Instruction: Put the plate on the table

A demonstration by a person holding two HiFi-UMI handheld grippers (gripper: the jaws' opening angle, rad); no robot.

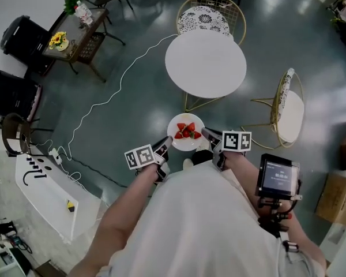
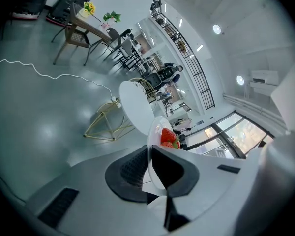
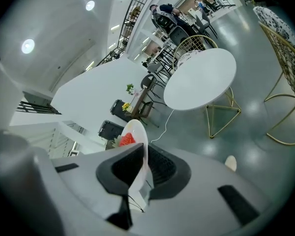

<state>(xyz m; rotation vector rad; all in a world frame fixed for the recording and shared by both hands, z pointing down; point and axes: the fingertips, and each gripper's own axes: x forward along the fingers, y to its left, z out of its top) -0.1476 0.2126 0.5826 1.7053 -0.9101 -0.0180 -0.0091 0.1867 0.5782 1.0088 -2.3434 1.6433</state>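
A white plate (image 1: 180,142) carrying strawberries (image 1: 186,131) hangs in the air in front of the person, short of the round white table (image 1: 205,63). My left gripper (image 1: 163,148) is shut on the plate's left rim and my right gripper (image 1: 210,137) is shut on its right rim. In the left gripper view the plate (image 2: 156,132) runs edge-on between the jaws with the strawberries (image 2: 168,136) beyond, and the table (image 2: 134,105) lies ahead. The right gripper view shows the plate (image 3: 138,135) clamped edge-on, the strawberries (image 3: 127,139) behind it, and the table (image 3: 200,79) further off.
A gold wire chair (image 1: 210,15) stands behind the table and another (image 1: 290,106) to its right. A white cable (image 1: 112,91) trails over the grey floor at left. A wooden side table with flowers (image 1: 75,34) is far left. A cardboard box (image 1: 337,198) sits at right.
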